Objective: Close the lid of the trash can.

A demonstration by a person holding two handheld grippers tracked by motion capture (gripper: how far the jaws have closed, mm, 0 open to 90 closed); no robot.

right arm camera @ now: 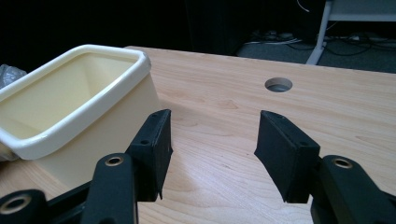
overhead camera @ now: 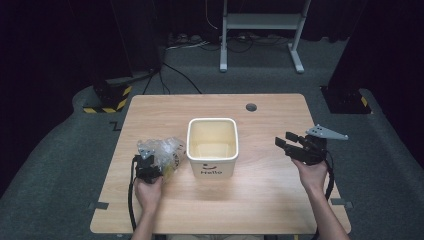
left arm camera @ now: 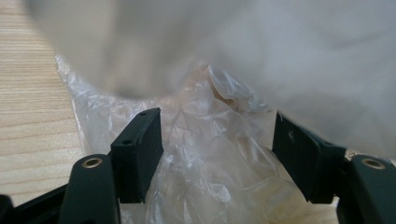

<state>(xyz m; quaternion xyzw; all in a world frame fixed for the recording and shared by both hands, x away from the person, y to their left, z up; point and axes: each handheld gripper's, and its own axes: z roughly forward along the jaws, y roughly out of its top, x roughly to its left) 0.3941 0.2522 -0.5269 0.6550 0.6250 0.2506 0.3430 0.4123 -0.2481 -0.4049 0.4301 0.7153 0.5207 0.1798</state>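
Observation:
A crumpled clear plastic bag (overhead camera: 166, 149) lies on the wooden table (overhead camera: 270, 200), left of a cream square bin (overhead camera: 212, 121) marked "Hello". My left gripper (overhead camera: 150, 160) is pushed into the bag's near side. In the left gripper view its jaws stand wide apart around the bag (left arm camera: 210, 140), and blurred plastic hangs close over the camera. My right gripper (overhead camera: 284, 140) hovers right of the bin, pointing towards it. Nothing lies between the open jaws of this gripper (right arm camera: 212, 140), and the bin (right arm camera: 70, 112) is just to their left.
A round cable hole (overhead camera: 251, 107) sits in the tabletop behind the bin, also seen as the hole (right arm camera: 278, 84) ahead of the right jaws. Bare wood spans the front of the table. A white metal frame (overhead camera: 260, 22) and cables stand on the floor beyond.

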